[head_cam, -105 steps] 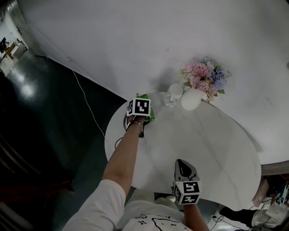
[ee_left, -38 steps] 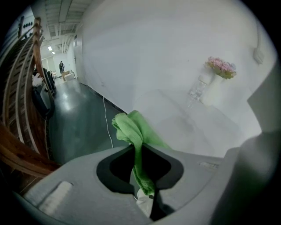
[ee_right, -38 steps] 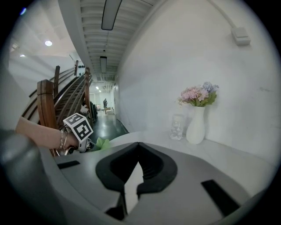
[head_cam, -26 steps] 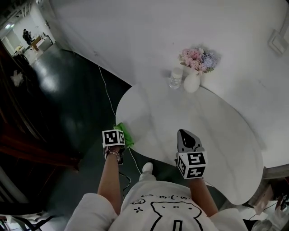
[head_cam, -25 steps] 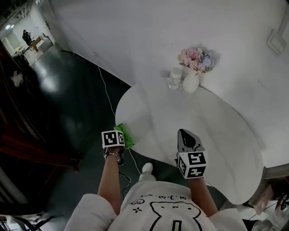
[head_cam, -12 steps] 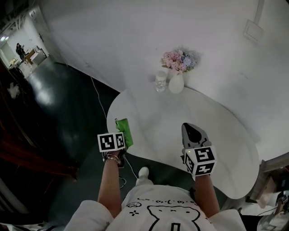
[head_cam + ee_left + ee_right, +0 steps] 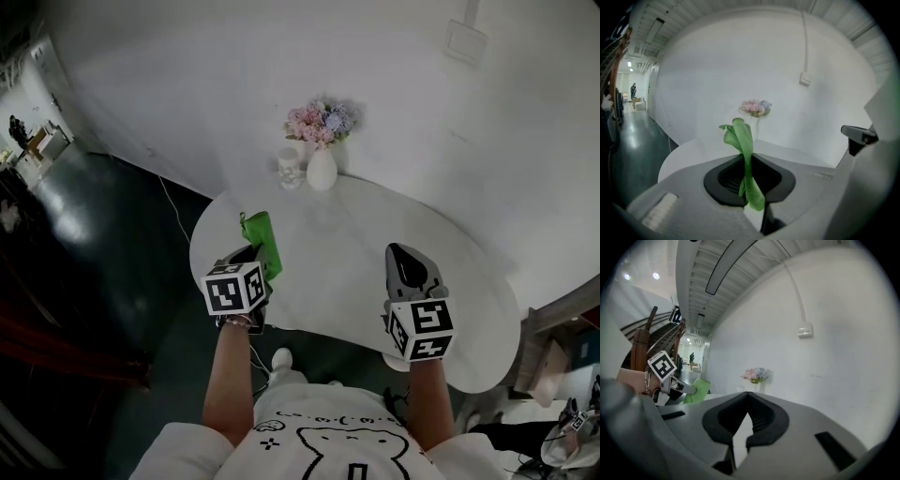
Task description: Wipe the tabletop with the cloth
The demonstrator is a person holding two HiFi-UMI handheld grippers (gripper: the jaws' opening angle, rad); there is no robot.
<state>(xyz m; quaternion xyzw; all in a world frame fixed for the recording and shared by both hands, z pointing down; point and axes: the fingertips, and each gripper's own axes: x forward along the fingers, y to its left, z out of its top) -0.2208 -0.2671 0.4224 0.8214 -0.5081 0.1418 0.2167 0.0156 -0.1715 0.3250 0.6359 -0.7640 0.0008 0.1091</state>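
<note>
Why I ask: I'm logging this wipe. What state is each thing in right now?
left gripper: shut on the cloth, at the table's left edge.
cloth: bunched, pinched between the fingers; table contact unclear.
right gripper: shut, empty, over the table's near side.
vase: upright, holding flowers.
glass: upright beside the vase.

Bright green cloth (image 7: 262, 240), bunched into a narrow, twisted strip. Clamped near its lower end between the left tongs (image 7: 251, 262), with the free end sticking forward past the tips and curling over. Held above the left edge of the table (image 7: 356, 253); contact with it unclear. Table white, smooth, rounded in outline.
</note>
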